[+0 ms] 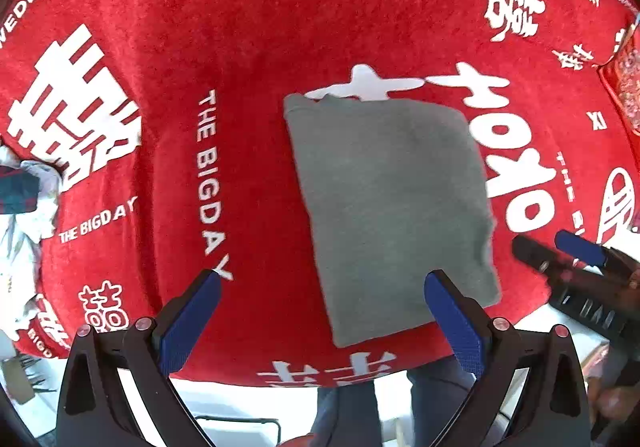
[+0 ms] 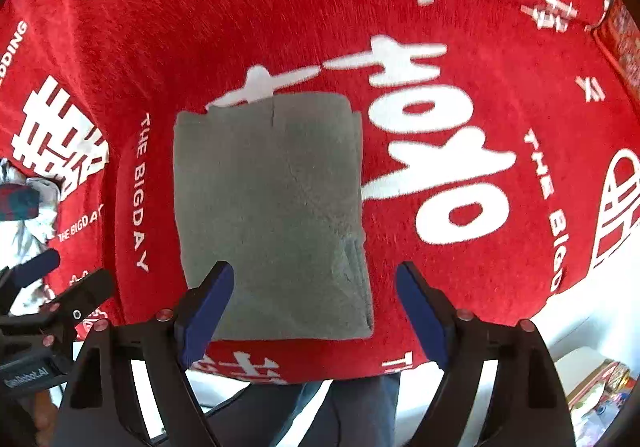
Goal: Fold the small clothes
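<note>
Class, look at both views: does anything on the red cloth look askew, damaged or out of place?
Mostly tidy. The folded grey garment lies flat, but its far edge is uneven. A crumpled pile of clothes sits at the cloth's left edge.

The folded grey garment (image 2: 272, 207) looked like soft, matt fleece with a faintly napped surface. Beneath it, the red cloth table cover (image 1: 248, 27) showed a coarse, fuzzy pile with flat white printed lettering. The left gripper (image 1: 322, 317) and the right gripper (image 2: 316, 311) had matt black plastic arms, textured blue rubbery pads (image 1: 452, 319) and small shiny round fasteners.
</note>
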